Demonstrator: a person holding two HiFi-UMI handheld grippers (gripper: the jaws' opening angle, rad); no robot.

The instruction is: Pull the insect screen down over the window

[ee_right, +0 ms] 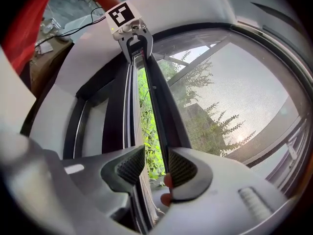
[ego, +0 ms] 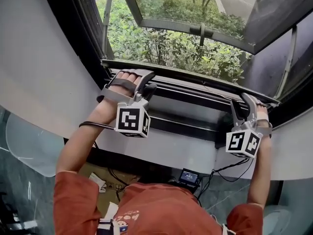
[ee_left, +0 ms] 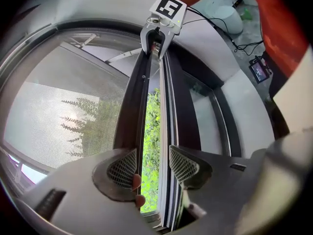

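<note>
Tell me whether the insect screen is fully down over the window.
Not fully down: bare greenery shows between the insect screen, at its pull bar, and the window frame.

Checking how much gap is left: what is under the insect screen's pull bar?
Under the pull bar an open strip shows green bushes, then the lower window frame. The strip's near end is covered by the left tongs.

Grey mesh insect screen [ee_left: 73, 116] nearly down; dark bottom bar [ego: 195, 86] level, narrow gap above lower window frame [ego: 186, 126].
</note>
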